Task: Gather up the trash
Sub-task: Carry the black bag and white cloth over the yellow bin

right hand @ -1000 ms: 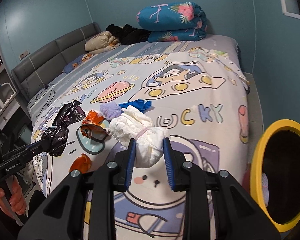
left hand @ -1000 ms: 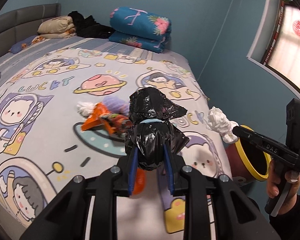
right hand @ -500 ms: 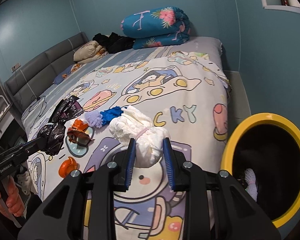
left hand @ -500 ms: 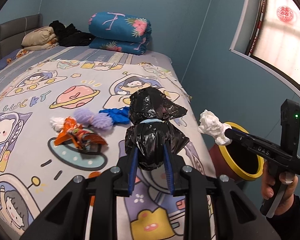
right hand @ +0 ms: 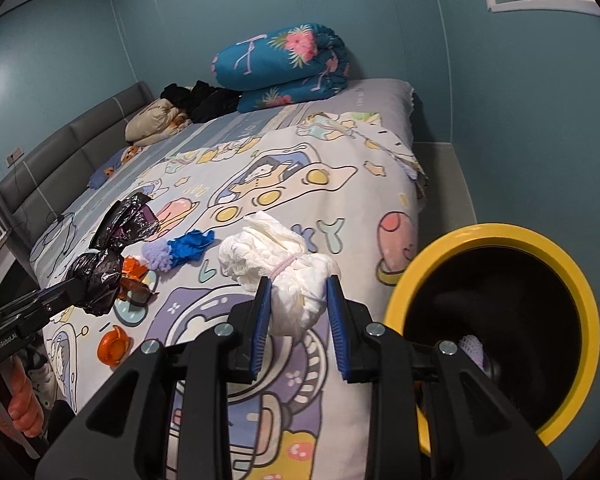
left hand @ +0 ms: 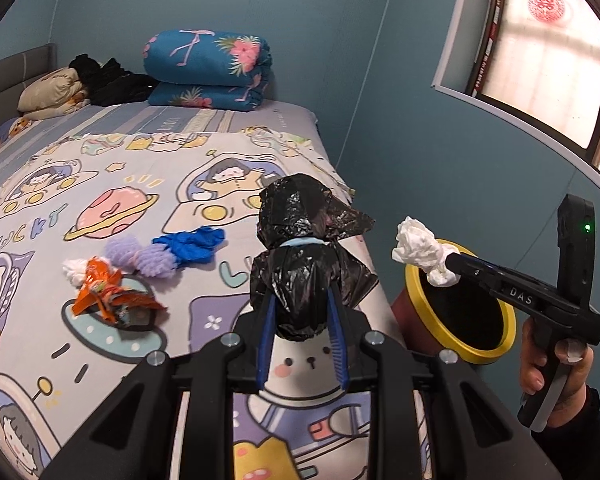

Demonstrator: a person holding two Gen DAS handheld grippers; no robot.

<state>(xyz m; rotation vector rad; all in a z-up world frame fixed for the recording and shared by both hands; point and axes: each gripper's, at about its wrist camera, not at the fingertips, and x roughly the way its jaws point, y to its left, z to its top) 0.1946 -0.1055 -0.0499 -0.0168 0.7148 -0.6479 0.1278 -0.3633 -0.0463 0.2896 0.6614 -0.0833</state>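
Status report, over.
Left tool shut on black bag. Right tool shut on white wad. Yellow-rimmed bin close, mouth unobstructed.

The bed [left hand: 148, 184] fills both views, spread with a cartoon space-print cover. Just left of the left gripper's fingers [left hand: 266, 320] lies a crumpled orange wrapper [left hand: 108, 300] with a white scrap [left hand: 74, 272] touching it — beyond that, two purple fuzzy pieces [left hand: 140, 256] and a blue glove [left hand: 190, 242] lie touching in a row. Left of the right gripper's fingers [right hand: 260, 316], near the bed's edge, sits an orange peel piece [right hand: 114, 344]. Far ahead at the headboard end: a folded blue floral quilt [left hand: 208, 70], dark clothes [left hand: 112, 84] and a cream pillow [left hand: 50, 92].
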